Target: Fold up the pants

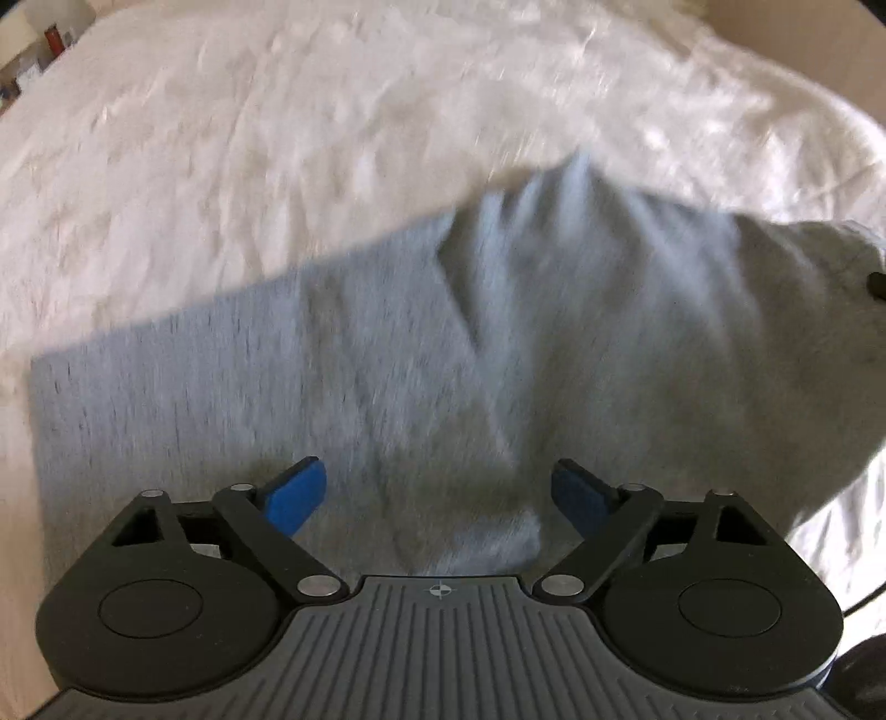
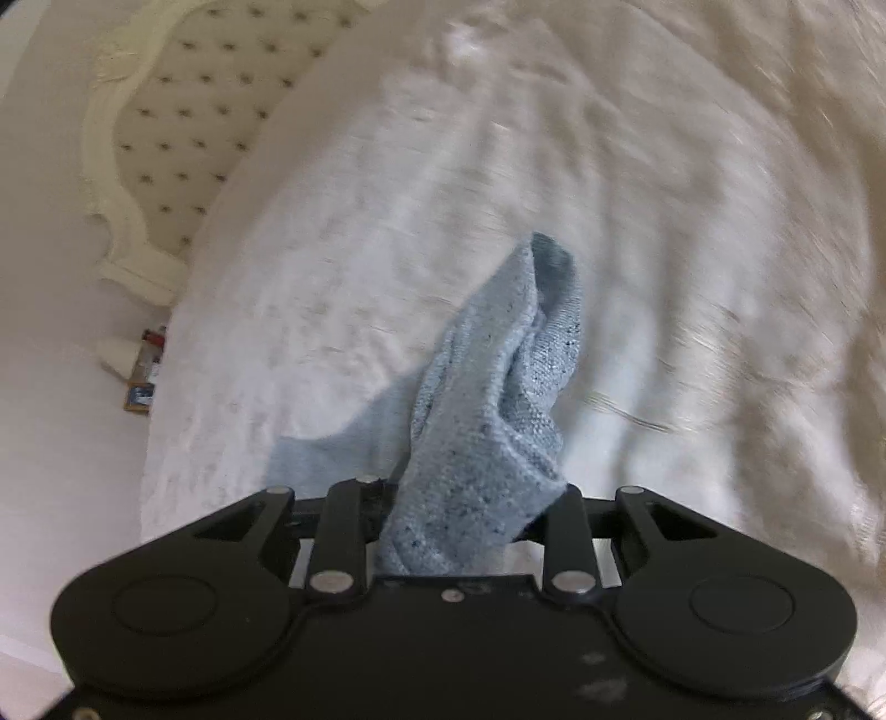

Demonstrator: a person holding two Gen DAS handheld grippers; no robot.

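Observation:
Grey-blue pants (image 1: 387, 343) lie across a white bedspread (image 1: 277, 122) in the left wrist view, flat at the left and lifted and blurred at the right. My left gripper (image 1: 440, 490) is open, its blue pads (image 1: 296, 495) spread just above the cloth, holding nothing. In the right wrist view my right gripper (image 2: 470, 498) is shut on a bunched part of the pants (image 2: 487, 399), which rises up from between the fingers above the bedspread (image 2: 664, 221). The right pads are hidden by the cloth.
A tufted cream headboard (image 2: 183, 127) stands at the upper left of the right wrist view. Small items (image 2: 141, 365) sit by the bed's edge below it. A red object (image 1: 52, 36) is at the far left corner in the left wrist view.

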